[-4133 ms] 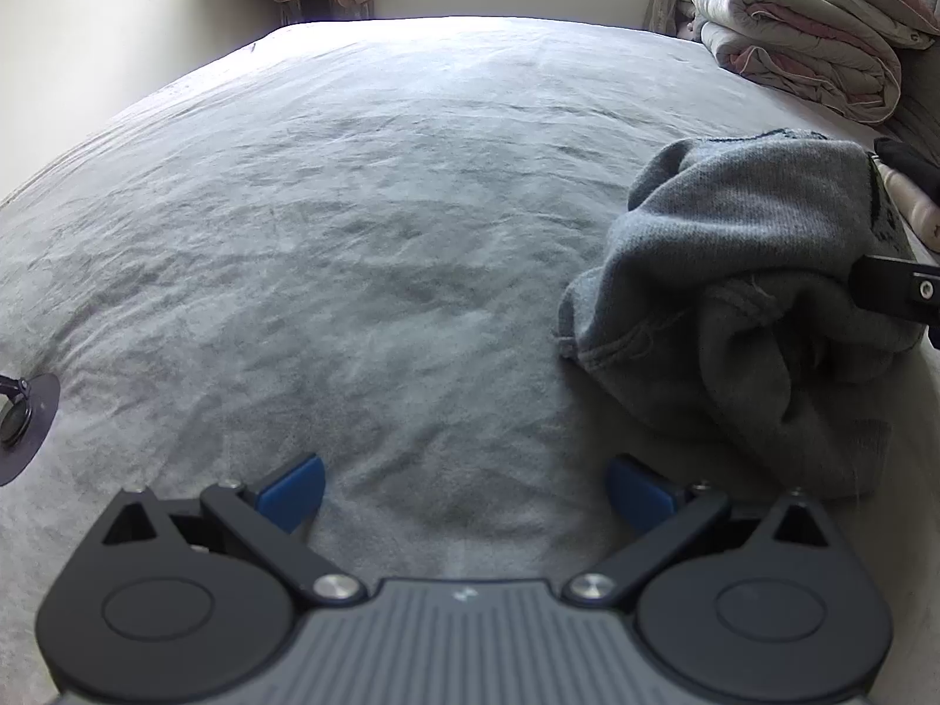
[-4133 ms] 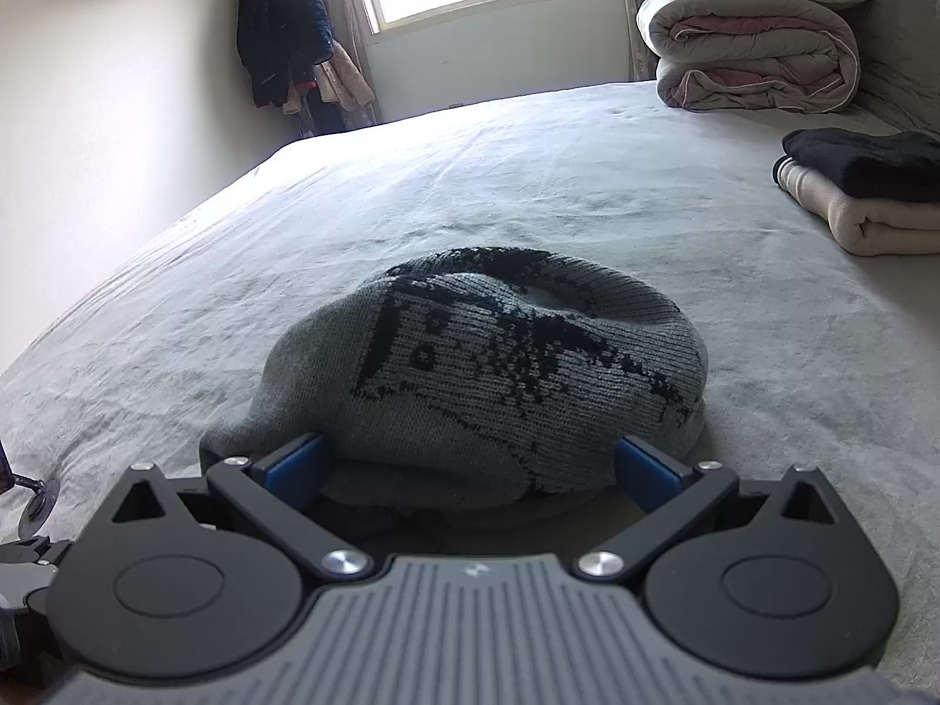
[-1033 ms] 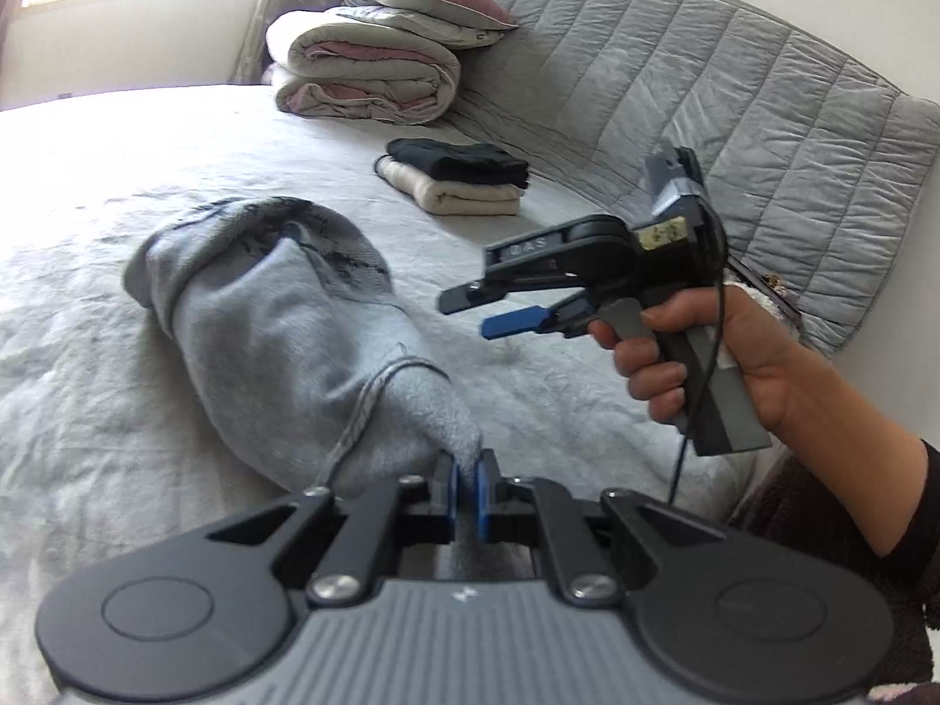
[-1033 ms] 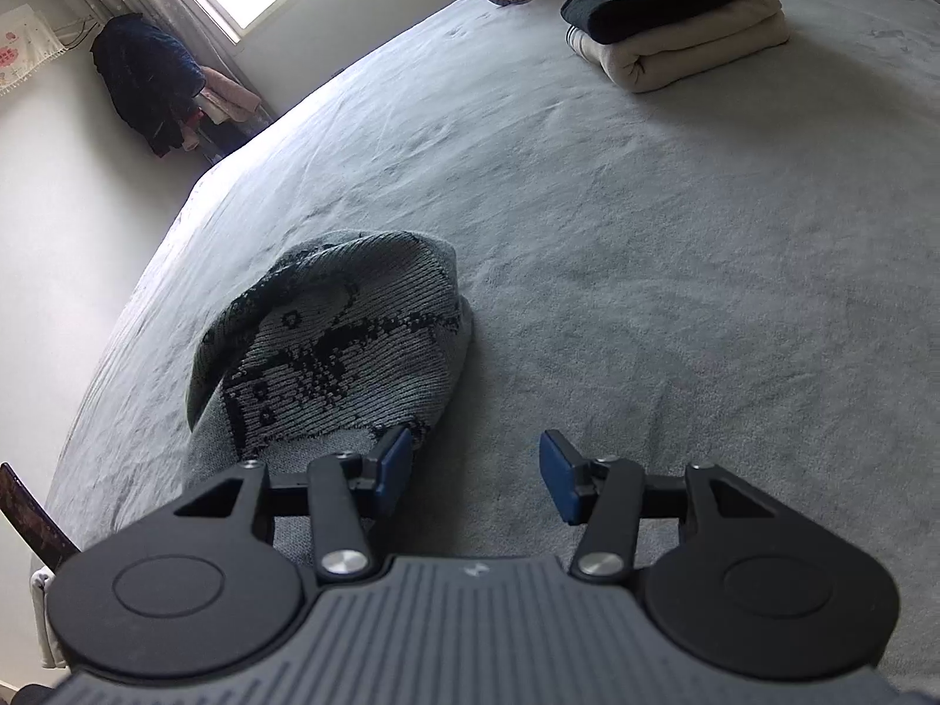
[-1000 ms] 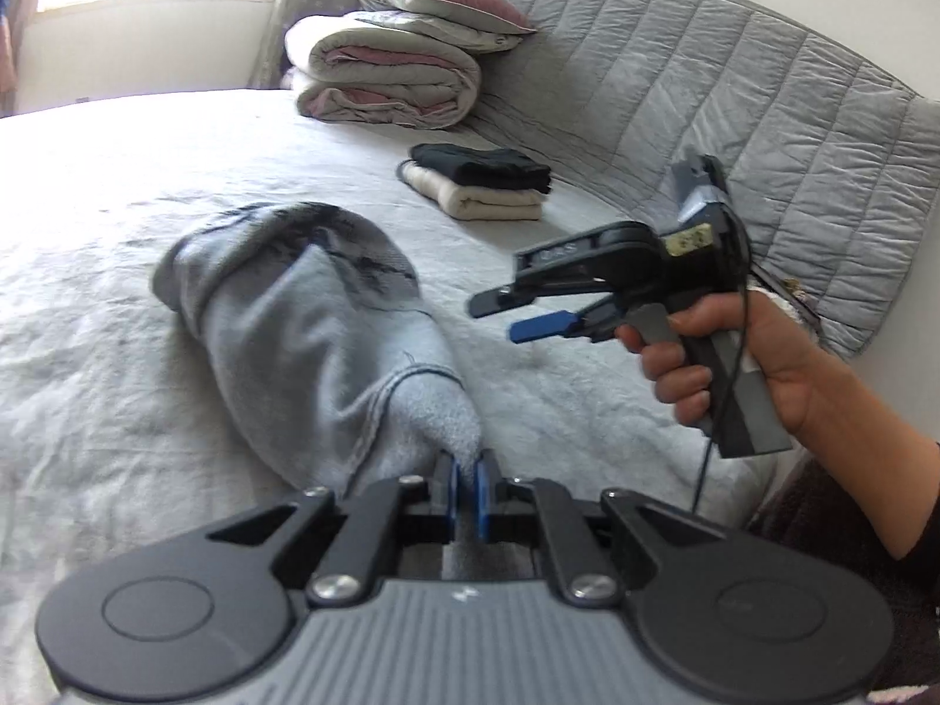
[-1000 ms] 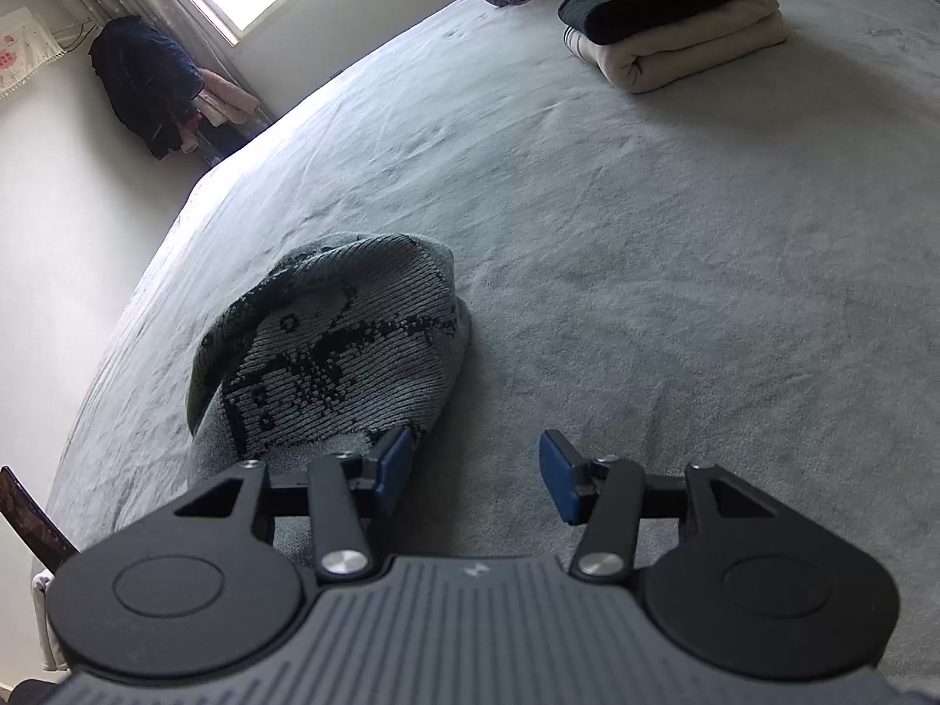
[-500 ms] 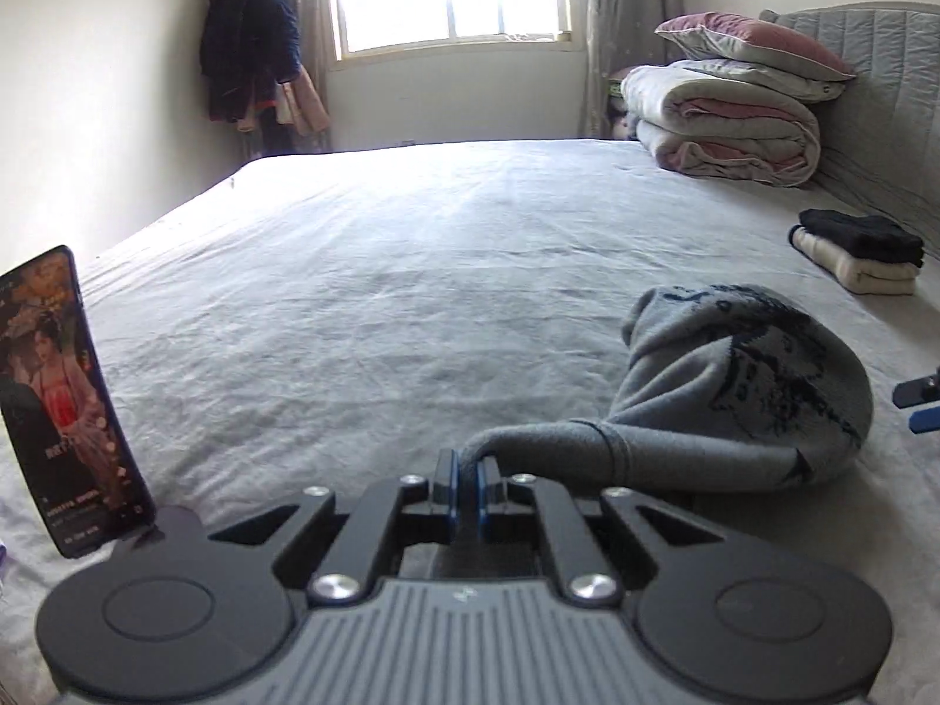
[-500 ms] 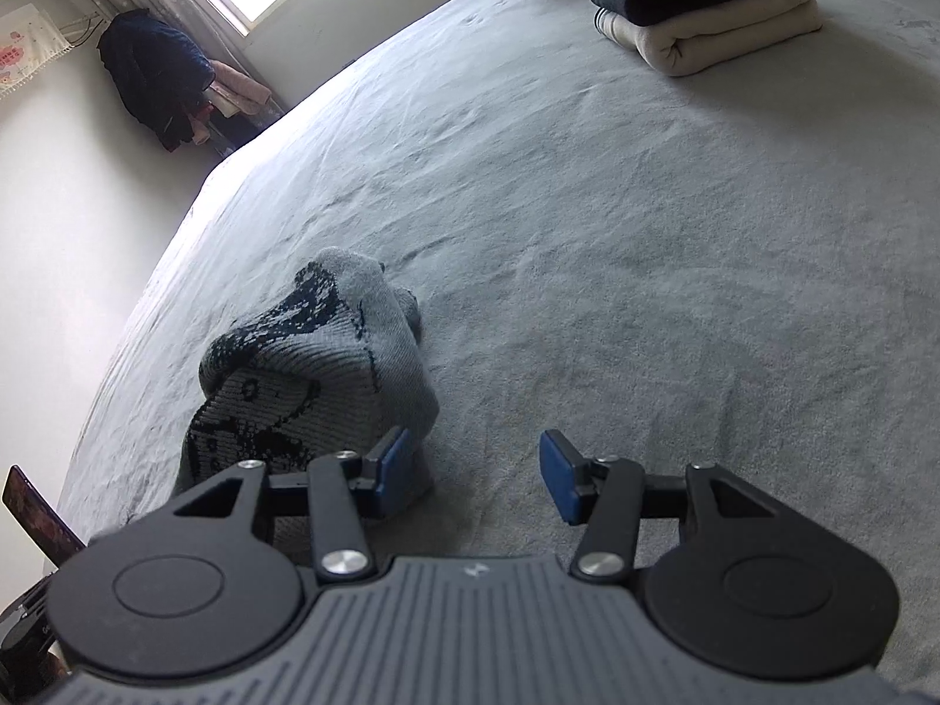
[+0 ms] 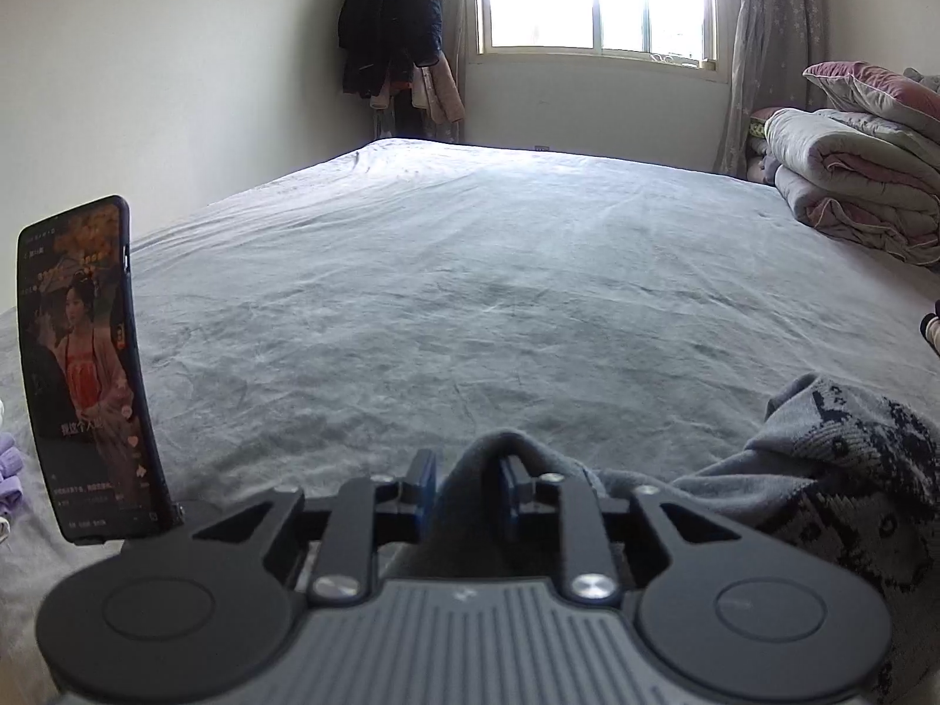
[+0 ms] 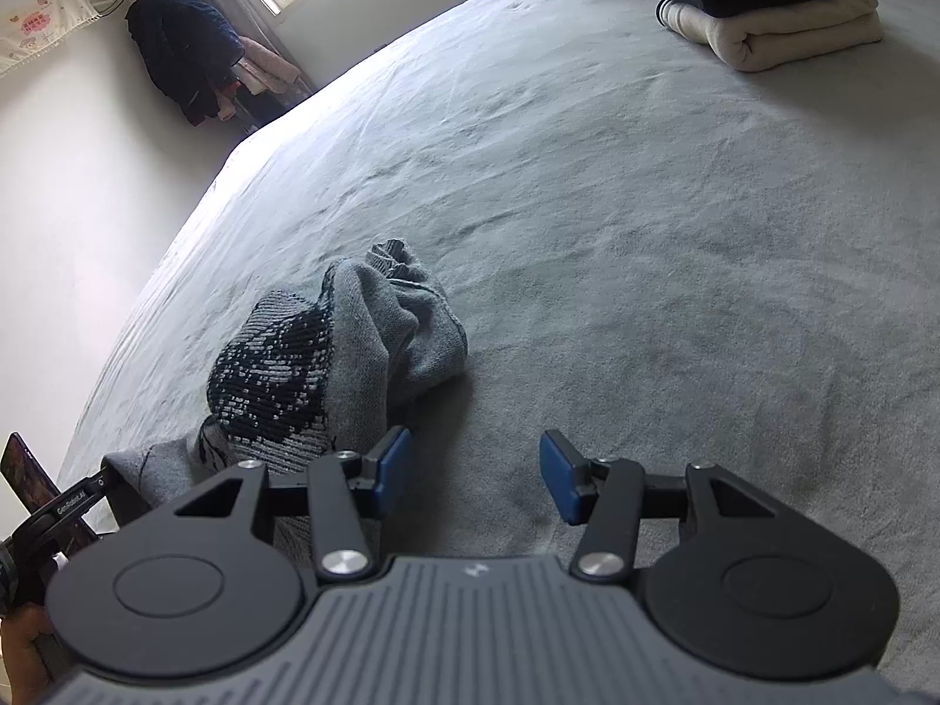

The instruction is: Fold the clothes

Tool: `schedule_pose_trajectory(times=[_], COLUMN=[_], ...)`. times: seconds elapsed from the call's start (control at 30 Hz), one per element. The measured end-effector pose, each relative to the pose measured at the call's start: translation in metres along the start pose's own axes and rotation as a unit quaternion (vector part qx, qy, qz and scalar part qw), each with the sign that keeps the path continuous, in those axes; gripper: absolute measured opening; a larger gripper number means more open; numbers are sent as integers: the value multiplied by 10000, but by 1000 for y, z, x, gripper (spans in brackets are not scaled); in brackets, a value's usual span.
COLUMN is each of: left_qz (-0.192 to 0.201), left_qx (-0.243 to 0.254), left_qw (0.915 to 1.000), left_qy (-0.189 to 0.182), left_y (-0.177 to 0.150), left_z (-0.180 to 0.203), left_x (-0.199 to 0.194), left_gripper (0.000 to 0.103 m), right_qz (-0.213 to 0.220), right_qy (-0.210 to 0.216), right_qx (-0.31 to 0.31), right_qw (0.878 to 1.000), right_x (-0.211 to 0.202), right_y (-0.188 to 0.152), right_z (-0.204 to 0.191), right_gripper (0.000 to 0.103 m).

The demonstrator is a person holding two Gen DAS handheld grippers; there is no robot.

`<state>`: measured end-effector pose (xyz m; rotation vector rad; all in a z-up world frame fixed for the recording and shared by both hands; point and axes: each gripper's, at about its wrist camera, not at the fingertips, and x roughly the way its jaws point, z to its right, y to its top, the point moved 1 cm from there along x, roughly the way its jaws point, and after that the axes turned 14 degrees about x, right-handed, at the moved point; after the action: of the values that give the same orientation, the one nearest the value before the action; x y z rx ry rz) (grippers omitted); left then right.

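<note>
The left gripper had a fold of the grey sweater pinched tight half a second ago; now its jaws are opening, the blue pads standing off the ridge of cloth that still rises between them at the bottom centre of the left wrist view. A second ago that view faced the quilted headboard and the other hand; now it faces the window, so the pinched end has been dragged round toward the phone at the left edge. I judge this a release after pulling a sleeve or hem out straight, which means the spreading is only begun and no fold is made yet.

The right gripper is empty, its jaws parted about halfway over bare bed sheet, its left pad just beside the sweater.

The sweater lies bunched in a soft hump at centre left of the right wrist view, dark knitted pattern up, one end trailing to the lower left corner. A folded stack sits well apart at upper right
</note>
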<state>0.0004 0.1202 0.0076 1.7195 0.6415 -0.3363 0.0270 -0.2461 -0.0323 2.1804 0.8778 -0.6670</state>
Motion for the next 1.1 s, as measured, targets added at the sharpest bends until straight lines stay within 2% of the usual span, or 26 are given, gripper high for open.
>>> schedule_pose_trajectory(times=[0.03, 0.1, 0.2, 0.43, 0.47, 0.5, 0.53, 0.6, 0.63, 0.73, 0.8, 0.9, 1.0, 1.1], left_qz=[48, 145, 161, -50, -84, -116, -127, -148, -158, -169, -206, -219, -195, -184], left_qx=[4, 1, -58, -620, -651, -679, -691, -715, -734, -965, -1123, -1257, -1210, -1060], left_qw=[10000, 9999, 9996, 9910, 9896, 9882, 9869, 9840, 9823, 9707, 9578, 9407, 9366, 9416], left_qy=[11, -12, -216, -1189, -1279, -1369, -1454, -1625, -1717, -2195, -2638, -3144, -3283, -3192], left_y=[1, 2, 3, 4, 4, 4, 4, 4, 4, 6, 7, 9, 9, 9], left_z=[2, 7, 12, 28, 32, 36, 39, 45, 48, 51, 54, 61, 67, 74], left_x=[-2, -4, -6, 1, 2, 4, 4, 5, 5, 5, 6, 5, 4, 4], left_gripper=[66, 71, 72, 76, 76, 77, 77, 77, 77, 80, 82, 82, 83, 80], right_qz=[16, 46, 65, 86, 34, -26, -74, -111, -104, -239, -376, -646, -922, -1090], right_qy=[17, 71, 208, 715, 787, 905, 1022, 1242, 1326, 1698, 1914, 1949, 1847, 1724], right_qx=[9, 57, 115, 151, 179, 232, 275, 296, 222, -42, -271, -695, -1062, -1315], right_qw=[10000, 9999, 9997, 9973, 9967, 9956, 9944, 9918, 9909, 9852, 9804, 9762, 9727, 9701], right_x=[1, 2, 6, 14, 15, 16, 17, 15, 14, 10, 9, 15, 25, 34], right_y=[0, 0, 3, 4, 3, 3, 2, 0, -1, -9, -18, -39, -62, -78], right_z=[-1, -2, -6, -13, -14, -14, -14, -18, -20, -32, -42, -59, -70, -75], right_gripper=[53, 53, 53, 53, 48, 34, 24, 18, 11, 9, 9, 9, 8, 9])
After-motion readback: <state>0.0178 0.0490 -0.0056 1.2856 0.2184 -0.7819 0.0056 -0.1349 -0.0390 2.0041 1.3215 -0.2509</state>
